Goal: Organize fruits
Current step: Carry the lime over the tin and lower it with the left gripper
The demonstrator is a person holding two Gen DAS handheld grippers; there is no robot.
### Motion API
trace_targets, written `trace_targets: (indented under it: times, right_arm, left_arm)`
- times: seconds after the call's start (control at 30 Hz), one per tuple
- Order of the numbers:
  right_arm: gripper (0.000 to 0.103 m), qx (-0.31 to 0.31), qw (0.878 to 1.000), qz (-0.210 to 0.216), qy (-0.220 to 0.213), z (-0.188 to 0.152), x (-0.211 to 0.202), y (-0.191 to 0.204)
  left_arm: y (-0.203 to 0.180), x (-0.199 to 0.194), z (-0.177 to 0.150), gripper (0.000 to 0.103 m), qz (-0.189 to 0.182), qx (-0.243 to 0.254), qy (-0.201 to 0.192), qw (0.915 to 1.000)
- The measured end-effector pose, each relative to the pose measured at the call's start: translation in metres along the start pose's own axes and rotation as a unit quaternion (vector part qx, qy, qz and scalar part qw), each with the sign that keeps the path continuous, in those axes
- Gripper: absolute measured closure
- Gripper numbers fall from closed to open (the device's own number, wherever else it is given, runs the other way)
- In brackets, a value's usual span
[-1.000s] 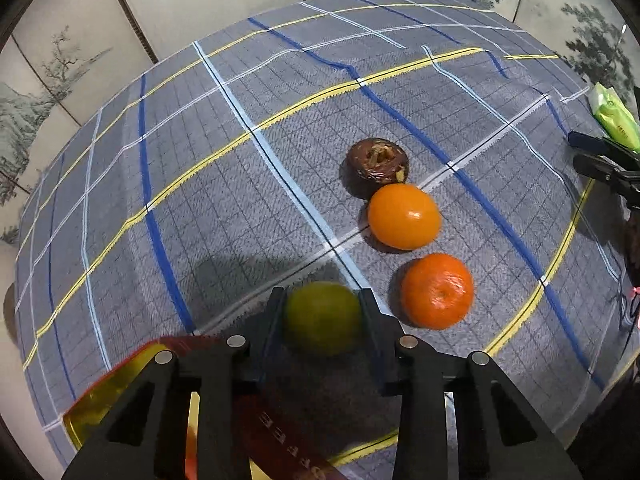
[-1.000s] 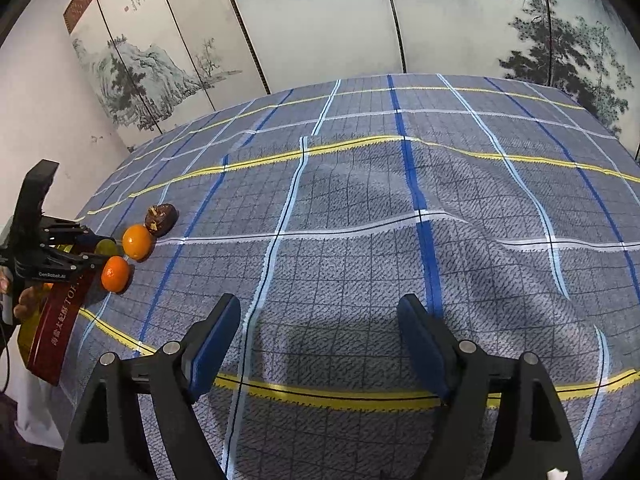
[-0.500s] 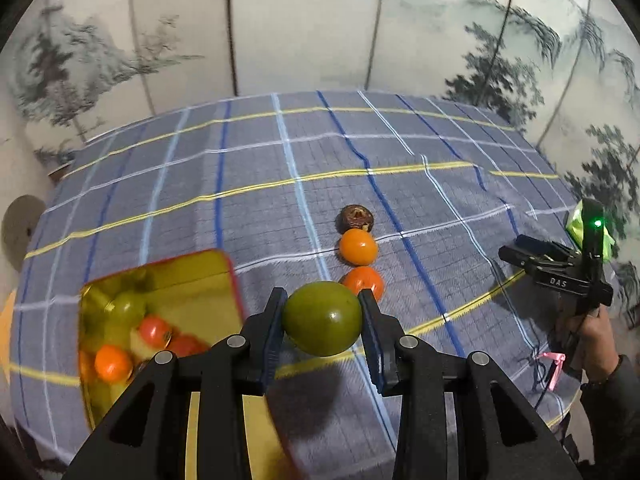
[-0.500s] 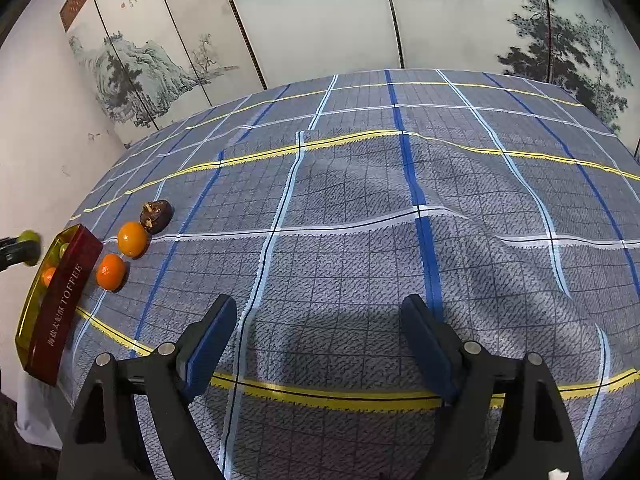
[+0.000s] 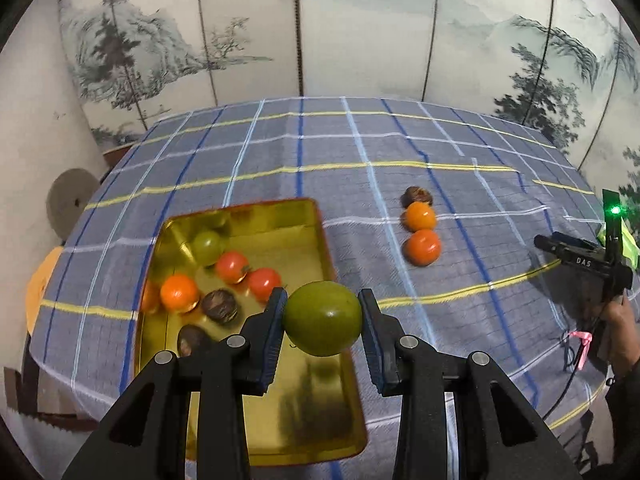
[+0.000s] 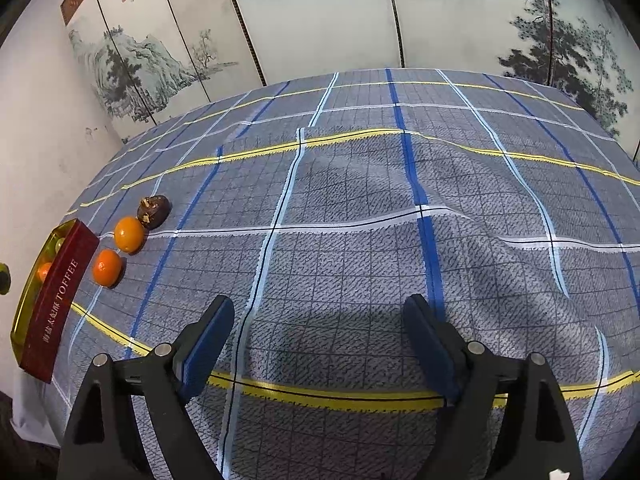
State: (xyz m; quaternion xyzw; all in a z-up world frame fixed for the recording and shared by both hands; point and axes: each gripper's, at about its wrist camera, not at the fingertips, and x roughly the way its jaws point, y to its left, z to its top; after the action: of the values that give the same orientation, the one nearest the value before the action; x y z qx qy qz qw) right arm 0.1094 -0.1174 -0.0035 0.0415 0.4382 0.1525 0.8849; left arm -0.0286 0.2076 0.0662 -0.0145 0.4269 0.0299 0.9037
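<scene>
My left gripper (image 5: 322,322) is shut on a green fruit (image 5: 323,318), held above the right rim of a gold tin (image 5: 320,240). Inside the tin lie several fruits: green, red, orange and dark brown. On the plaid cloth to the right sit a dark brown fruit (image 5: 417,197), an orange (image 5: 419,217) and a second orange (image 5: 422,247) in a row. In the right wrist view the same row shows at far left: brown fruit (image 6: 153,210), orange (image 6: 129,234), second orange (image 6: 107,267), beside the tin's red wall (image 6: 56,304). My right gripper (image 6: 318,340) hovers over bare cloth, its jaws opening, nothing between them.
A painted folding screen (image 5: 360,40) stands behind the table. The right gripper's black body, held by a hand (image 5: 618,316), shows at the right edge of the left wrist view, with a green packet (image 5: 626,240) behind it. The cloth is wrinkled mid-table (image 6: 400,208).
My left gripper lifted the green fruit off the cloth and carried it left, over the tin. The right gripper's jaws widened a little; it stayed in place.
</scene>
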Motion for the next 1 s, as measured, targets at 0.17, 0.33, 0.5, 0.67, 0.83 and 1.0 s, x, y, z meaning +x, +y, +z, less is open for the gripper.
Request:
trace_targets:
  times: [0.17,0.33,0.5,0.67,0.83,1.0]
  right_arm:
    - [0.018,-0.004,1.0,-0.006,0.002,0.0,0.001,0.003]
    - [0.017,-0.008,1.0,-0.011,0.004,0.0,0.001,0.004]
    - [0.016,-0.012,1.0,-0.015,0.006,-0.001,0.001,0.006]
    - [0.015,-0.016,1.0,-0.019,0.008,0.0,0.002,0.008]
    - [0.014,-0.017,1.0,-0.02,0.009,0.0,0.002,0.008]
    - [0.014,-0.017,1.0,-0.02,0.009,0.0,0.002,0.008]
  left_arm:
    - [0.017,0.007,-0.013,0.066,0.02,-0.016,0.007,0.9997]
    - [0.033,0.012,-0.023,0.066,0.024,-0.035,0.013,0.999]
    - [0.044,0.017,-0.03,0.066,0.033,-0.046,0.02,0.9982]
    - [0.054,0.022,-0.036,0.066,0.038,-0.056,0.026,0.9974]
    - [0.059,0.026,-0.039,0.066,0.048,-0.059,0.03,0.9966]
    - [0.066,0.029,-0.043,0.066,0.048,-0.069,0.033,0.9959]
